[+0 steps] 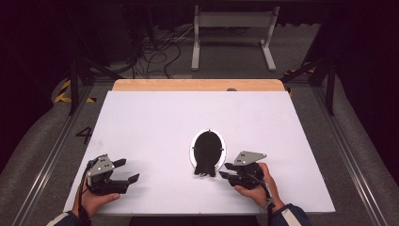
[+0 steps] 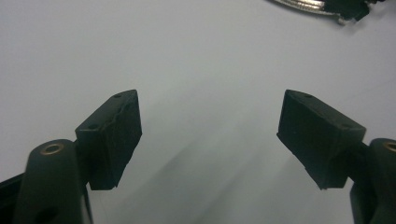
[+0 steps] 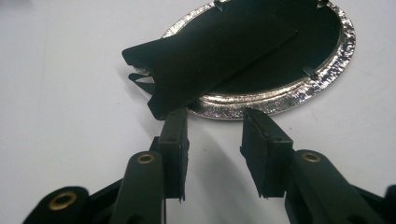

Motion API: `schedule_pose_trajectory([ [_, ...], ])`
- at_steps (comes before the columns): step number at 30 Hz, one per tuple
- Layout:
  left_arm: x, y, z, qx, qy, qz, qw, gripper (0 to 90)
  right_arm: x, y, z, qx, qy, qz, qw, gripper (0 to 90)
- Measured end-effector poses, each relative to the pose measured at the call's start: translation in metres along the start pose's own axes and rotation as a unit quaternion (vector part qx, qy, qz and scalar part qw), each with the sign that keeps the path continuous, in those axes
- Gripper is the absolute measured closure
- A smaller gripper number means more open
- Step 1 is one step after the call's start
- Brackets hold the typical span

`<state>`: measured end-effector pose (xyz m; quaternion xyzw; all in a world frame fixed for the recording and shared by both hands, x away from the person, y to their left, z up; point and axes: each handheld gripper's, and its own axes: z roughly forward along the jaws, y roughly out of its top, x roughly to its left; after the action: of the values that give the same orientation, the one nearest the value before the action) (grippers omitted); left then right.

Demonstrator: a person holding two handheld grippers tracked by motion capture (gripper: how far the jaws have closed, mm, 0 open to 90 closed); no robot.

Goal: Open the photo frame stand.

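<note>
We have the white table [image 1: 155,117] as our work surface, with an oval silver-rimmed picture frame [image 1: 208,149] lying face down on it so its black back is up. Its fold-out stand [image 3: 205,51] points toward our right gripper [image 1: 226,170], whose jaws sit narrowly apart and empty just short of the stand's tip, likely placed to work it. Our left gripper [image 1: 127,170] rests well off to the frame's side, jaws wide and empty, out of the way.

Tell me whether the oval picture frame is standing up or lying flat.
Lying flat, face down: the oval picture frame rests its silver rim on the white table, black backing and easel stand upward.
</note>
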<state>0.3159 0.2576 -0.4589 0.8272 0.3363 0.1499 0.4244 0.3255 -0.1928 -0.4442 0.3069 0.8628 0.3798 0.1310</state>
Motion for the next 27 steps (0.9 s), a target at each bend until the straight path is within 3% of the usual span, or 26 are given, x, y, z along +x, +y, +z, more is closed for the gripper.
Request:
schedule_pose_trajectory([
  [1, -0.002, 0.0, 0.001, 0.005, 0.002, -0.005, 1.0, 22.1, 0.001, 0.001, 0.001, 0.001, 0.003, -0.001, 1.0, 63.0],
  [2, -0.001, 0.001, 0.002, 0.009, 0.006, 0.006, 0.9999, 22.1, 0.002, 0.001, 0.001, 0.002, 0.004, -0.005, 1.0, 63.4],
  [10, -0.004, 0.005, 0.01, 0.007, 0.004, 0.009, 0.9999, 22.1, 0.007, 0.0, 0.004, 0.016, 0.016, -0.012, 0.9997, 69.4],
  [13, -0.004, 0.004, 0.009, 0.009, 0.01, 0.021, 0.9997, 21.9, 0.008, 0.001, 0.006, 0.023, 0.015, -0.015, 0.9995, 70.7],
  [27, -0.002, 0.002, 0.005, 0.002, 0.019, 0.013, 0.9997, 22.3, 0.018, 0.006, 0.016, 0.052, 0.025, -0.033, 0.9978, 73.5],
])
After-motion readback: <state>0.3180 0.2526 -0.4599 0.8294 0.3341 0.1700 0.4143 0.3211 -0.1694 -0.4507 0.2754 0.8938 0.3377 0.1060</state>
